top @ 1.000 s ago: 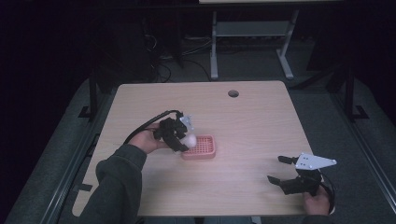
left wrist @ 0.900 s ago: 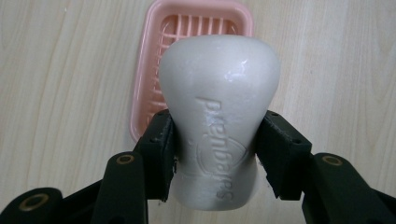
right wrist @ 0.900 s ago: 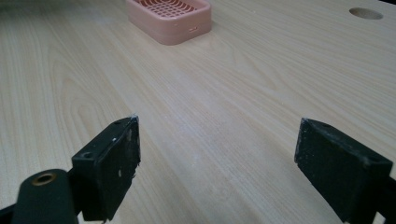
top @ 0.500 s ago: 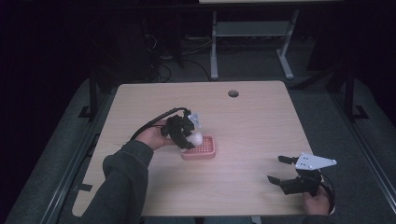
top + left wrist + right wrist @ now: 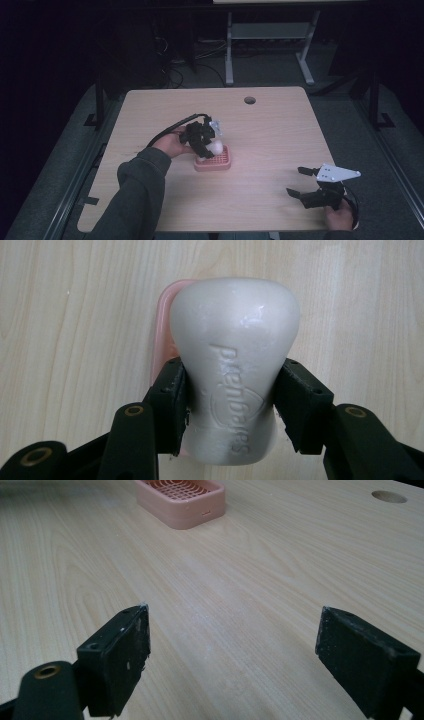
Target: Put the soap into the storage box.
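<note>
The white, waisted bar of soap with raised lettering [image 5: 235, 375] is pinched at its narrow middle between the 2 black jaws of the left gripper [image 5: 231, 400], its broad rounded end sticking out beyond the pads, and it hangs just above the pink plastic slatted soap dish [image 5: 214, 161] near the middle of the pale wooden desk [image 5: 270, 135]; from the left gripper view only a sliver of the dish's pink rim [image 5: 162, 330] peeks out on 1 side of the bar, so the soap seems offset from the dish's centre. I judge the main risk to be slippage: the glossy, curved surface gives the pads little purchase, and any squeeze or tilt could squirt the bar out onto the desk. A release from this offset could also leave the bar perched on the rim, or tip or nudge the light dish. The right gripper [image 5: 317, 185] rests near the desk's front right edge, well apart from the dish, with its jaws spread wide and nothing between them, so it cannot steady the dish if it shifts.
</note>
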The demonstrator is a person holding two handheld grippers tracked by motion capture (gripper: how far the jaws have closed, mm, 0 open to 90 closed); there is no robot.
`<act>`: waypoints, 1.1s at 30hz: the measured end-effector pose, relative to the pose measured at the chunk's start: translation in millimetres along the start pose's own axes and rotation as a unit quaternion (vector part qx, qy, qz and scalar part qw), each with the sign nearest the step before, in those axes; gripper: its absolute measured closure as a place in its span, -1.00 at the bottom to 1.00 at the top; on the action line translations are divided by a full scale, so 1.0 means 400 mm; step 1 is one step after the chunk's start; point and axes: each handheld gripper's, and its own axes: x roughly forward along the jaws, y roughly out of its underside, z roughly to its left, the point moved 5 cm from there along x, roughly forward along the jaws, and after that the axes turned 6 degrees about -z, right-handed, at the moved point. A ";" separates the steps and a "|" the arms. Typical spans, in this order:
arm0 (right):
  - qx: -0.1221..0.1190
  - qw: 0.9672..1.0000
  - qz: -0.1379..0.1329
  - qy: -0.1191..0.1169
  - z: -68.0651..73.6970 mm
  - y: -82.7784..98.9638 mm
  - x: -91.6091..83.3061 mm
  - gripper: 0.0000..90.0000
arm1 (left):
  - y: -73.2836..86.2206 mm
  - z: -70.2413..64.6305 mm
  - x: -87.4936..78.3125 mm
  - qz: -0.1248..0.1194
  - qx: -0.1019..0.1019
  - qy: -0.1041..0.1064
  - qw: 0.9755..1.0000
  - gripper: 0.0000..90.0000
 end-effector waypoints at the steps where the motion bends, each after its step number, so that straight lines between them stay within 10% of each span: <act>1: 0.000 1.000 0.000 0.000 0.000 0.000 0.000 -0.70 | 0.000 0.000 0.000 0.000 0.000 0.000 1.000 0.11; 33: 0.000 1.000 0.002 -0.002 0.000 0.001 0.001 -0.70 | 0.009 0.029 0.078 0.025 -0.010 0.012 1.000 0.10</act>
